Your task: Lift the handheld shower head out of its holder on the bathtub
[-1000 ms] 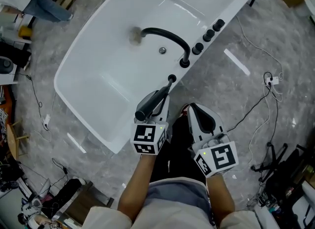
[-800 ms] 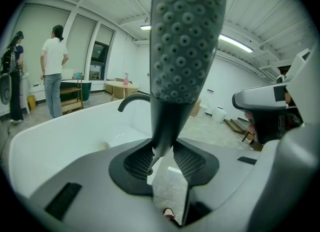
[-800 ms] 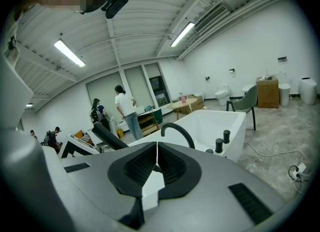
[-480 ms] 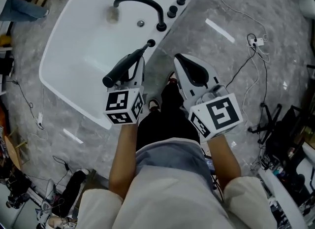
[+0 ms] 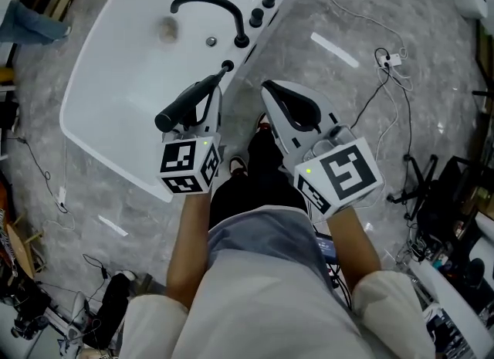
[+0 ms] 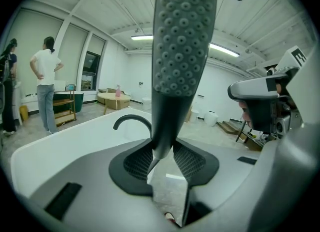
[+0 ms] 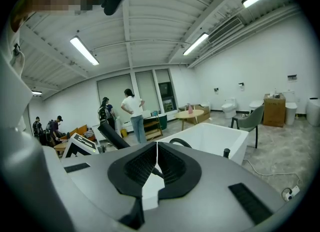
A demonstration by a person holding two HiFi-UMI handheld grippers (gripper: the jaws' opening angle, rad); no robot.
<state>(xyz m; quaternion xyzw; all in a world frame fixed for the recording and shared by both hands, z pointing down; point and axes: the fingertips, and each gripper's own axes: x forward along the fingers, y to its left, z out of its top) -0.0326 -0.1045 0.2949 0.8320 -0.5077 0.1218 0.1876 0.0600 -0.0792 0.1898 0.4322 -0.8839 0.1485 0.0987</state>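
Left claw (image 5: 207,106) clamped on shower head (image 5: 185,104) at narrow handle neck | right claw (image 5: 272,91) clenched, empty | shower head centre-left over tub (image 5: 108,79) rim, tip by holder (image 5: 227,66), clear or not: can't tell | likely rigid, slick, light; grip handle, not nozzle face

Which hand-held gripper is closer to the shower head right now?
Left. The left hand-held gripper is clamped on the handle of the shower head; the right hand-held gripper sits shut to its right, not touching it.
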